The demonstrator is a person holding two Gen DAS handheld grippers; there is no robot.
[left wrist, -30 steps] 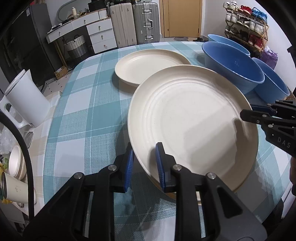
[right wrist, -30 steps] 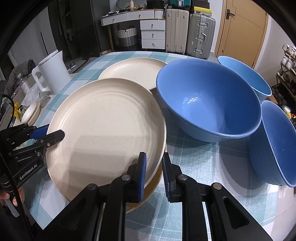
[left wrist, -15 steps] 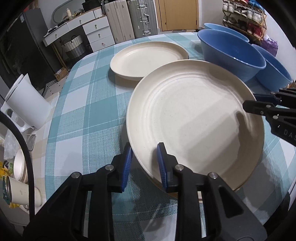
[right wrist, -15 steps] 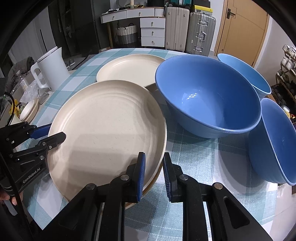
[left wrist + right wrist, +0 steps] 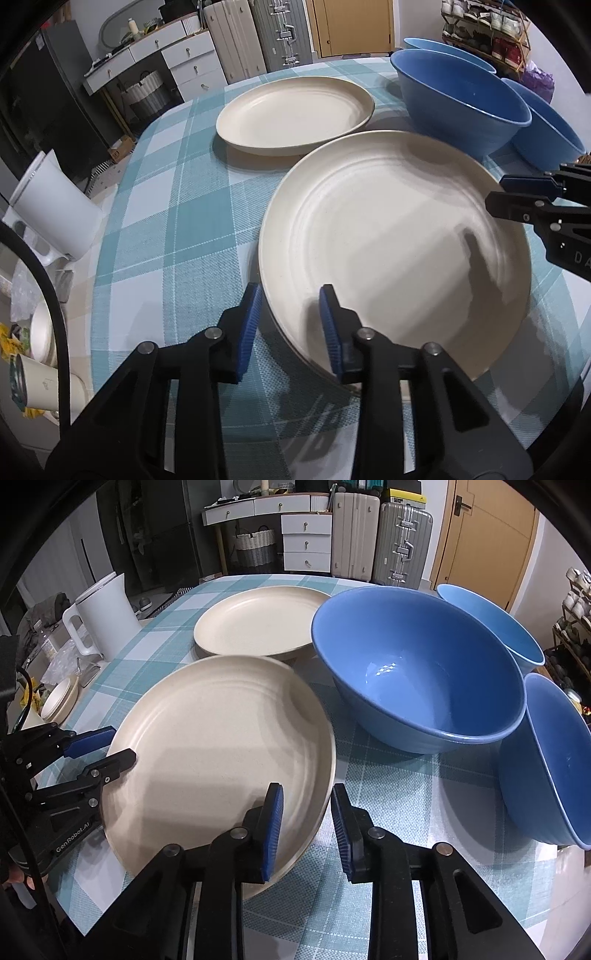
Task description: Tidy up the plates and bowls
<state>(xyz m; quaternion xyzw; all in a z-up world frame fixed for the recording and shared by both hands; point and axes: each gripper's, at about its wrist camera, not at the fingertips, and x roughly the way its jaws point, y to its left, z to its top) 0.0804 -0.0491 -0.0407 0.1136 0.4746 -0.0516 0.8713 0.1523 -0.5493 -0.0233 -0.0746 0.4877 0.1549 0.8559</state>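
Note:
A large cream plate (image 5: pixel 395 251) (image 5: pixel 221 757) lies on the checked tablecloth at the near side, with a second rim showing just under it. My left gripper (image 5: pixel 291 328) (image 5: pixel 99 746) straddles its left rim and my right gripper (image 5: pixel 306 830) (image 5: pixel 517 195) straddles its right rim. Both pairs of jaws are opening, with the rim between them and the pads clear of it. Another cream plate (image 5: pixel 295 110) (image 5: pixel 258 627) sits farther back. Three blue bowls stand to the right: a big one (image 5: pixel 417 672) (image 5: pixel 454 99), one behind it (image 5: pixel 487 620) and one leaning at the edge (image 5: pixel 554 760).
A white kettle (image 5: pixel 55 206) (image 5: pixel 107 616) stands at the table's left edge, with paper cups (image 5: pixel 37 380) and small cream bowls (image 5: pixel 61 698) beside it. Suitcases, a chest of drawers and a door lie beyond the table. A shoe rack stands at far right.
Both grippers' jaws have spread apart off the plate's rim. The large plate has sunk lower and now lies flatter than before.

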